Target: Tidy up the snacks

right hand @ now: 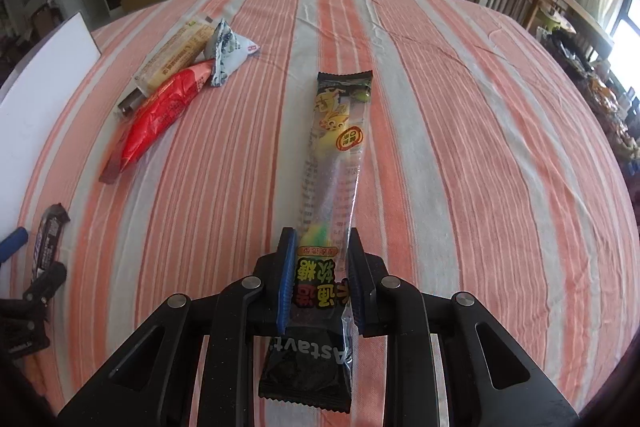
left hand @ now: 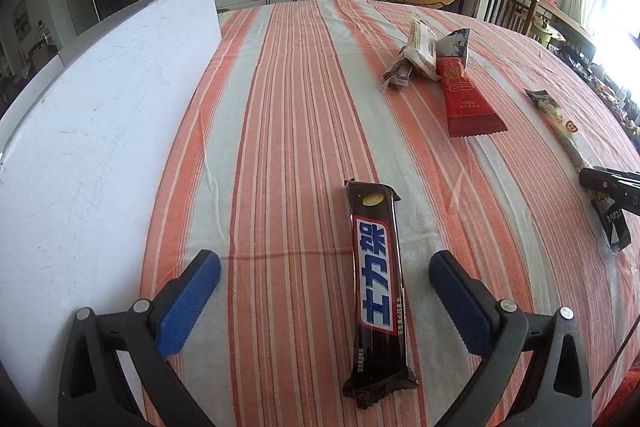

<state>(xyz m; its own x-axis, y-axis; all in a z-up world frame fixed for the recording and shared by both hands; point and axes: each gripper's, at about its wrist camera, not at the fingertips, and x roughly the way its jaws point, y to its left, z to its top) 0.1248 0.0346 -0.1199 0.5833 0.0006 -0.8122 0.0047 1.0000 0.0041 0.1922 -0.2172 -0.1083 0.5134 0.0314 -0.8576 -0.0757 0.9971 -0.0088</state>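
My right gripper (right hand: pixel 320 275) is clenched on the long gummy candy packet (right hand: pixel 334 147); the blue pads press its sides near the printed end. The packet's far end lies on the striped cloth (right hand: pixel 460 107) covering the counter. The near end passes under the gripper body, so I cannot confirm how much of it is lifted. In the left wrist view, only the tip of the right gripper and part of this packet show at the right edge; the rest is cut off.

My left gripper (left hand: pixel 324 275) is released, jaws wide, with the dark chocolate bar (left hand: pixel 376 291) lying flat on the cloth between the fingers (left hand: pixel 188 303). Neither pad touches it. In the right wrist view, this bar appears only as a blurred sliver at the left edge.

A small pile of snacks sits farther out on the cloth:
- red packet (right hand: pixel 160 111), lying across the pile's near side
- beige wafer pack (right hand: pixel 172 59), partly under the red packet
- blue-and-white pouch (right hand: pixel 224 51), touching the red packet's far end
- dark brown item (left hand: pixel 396 75), mostly hidden beneath the others; I cannot identify it

A white board (left hand: pixel 100 107) stands along the left side of the counter. Print on the smaller packets is too small to read.
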